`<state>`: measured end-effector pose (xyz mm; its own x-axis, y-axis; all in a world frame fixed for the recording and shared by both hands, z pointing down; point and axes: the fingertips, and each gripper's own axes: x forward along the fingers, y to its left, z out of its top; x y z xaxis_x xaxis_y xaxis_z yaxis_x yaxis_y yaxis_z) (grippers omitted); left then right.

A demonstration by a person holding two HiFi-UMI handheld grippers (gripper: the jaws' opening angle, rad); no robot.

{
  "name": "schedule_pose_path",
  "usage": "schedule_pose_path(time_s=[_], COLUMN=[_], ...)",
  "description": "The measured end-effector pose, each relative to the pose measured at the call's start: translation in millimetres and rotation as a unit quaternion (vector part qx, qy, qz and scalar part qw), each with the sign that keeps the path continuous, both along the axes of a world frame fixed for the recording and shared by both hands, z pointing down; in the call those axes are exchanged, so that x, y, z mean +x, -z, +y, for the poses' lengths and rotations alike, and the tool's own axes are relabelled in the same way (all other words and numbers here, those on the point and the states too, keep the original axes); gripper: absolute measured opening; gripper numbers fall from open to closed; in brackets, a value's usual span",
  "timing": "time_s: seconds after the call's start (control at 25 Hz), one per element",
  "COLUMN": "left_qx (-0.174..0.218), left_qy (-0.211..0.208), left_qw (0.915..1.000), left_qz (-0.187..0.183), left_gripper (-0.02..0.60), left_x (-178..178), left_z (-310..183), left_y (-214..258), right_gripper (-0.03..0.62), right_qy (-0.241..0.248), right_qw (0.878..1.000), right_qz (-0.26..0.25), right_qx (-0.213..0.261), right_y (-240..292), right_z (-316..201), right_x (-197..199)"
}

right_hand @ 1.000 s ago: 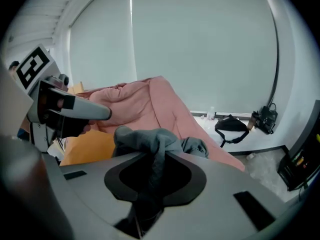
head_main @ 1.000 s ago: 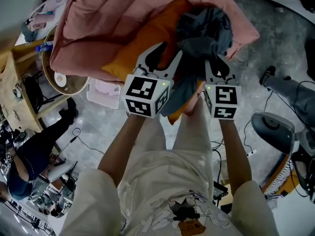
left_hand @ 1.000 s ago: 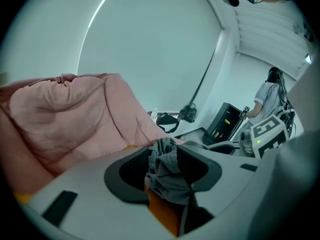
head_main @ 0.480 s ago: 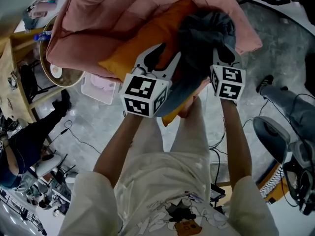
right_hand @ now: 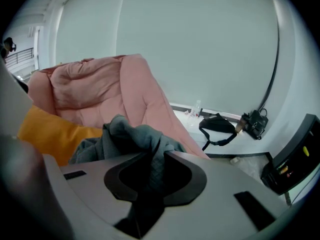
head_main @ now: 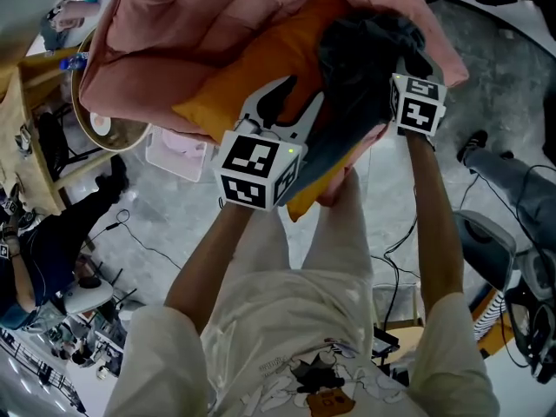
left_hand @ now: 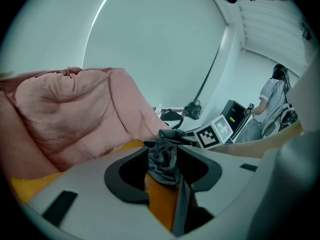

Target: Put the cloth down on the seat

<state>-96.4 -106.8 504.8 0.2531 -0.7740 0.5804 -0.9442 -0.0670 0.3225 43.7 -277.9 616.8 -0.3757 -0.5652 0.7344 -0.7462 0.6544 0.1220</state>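
The right tongs [head_main: 410, 59] move up and away from the person's body, out over the pink seat [head_main: 200, 24]. A moment ago they were side by side with the left tongs [head_main: 304, 88]; now they are well past them. The arm behind them is stretched out longer. The grey cloth [head_main: 365, 68] goes along with the right tongs, so more of it now lies over the orange cushion [head_main: 261, 68].
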Motion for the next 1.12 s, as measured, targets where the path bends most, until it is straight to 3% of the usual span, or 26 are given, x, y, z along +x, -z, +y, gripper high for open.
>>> schedule_pose_path(time_s=[0.28, 0.64, 0.92, 1.12], left_qx=[0.0, -0.002, 0.003, 0.014], left_qy=[-0.001, 0.001, -0.002, -0.01], left_qw=[1.0, 1.0, 1.0, 0.9999], left_qz=[-0.006, -0.009, -0.003, 0.001], left_gripper=[0.184, 0.184, 0.184, 0.184], left_x=[0, 2, 9, 18], left_z=[1, 6, 7, 2], left_y=[-1, -3, 2, 16], right_gripper=[0.083, 0.087, 0.138, 0.186], right_qy=[-0.019, -0.003, -0.053, -0.054], right_qw=[0.999, 0.997, 0.996, 0.996], right_qz=[0.028, 0.057, 0.011, -0.018], right_qx=[-0.013, -0.042, -0.066, -0.069], right_y=[-37, -75, -64, -43], right_z=[-25, -46, -40, -27], right_x=[20, 29, 32, 32])
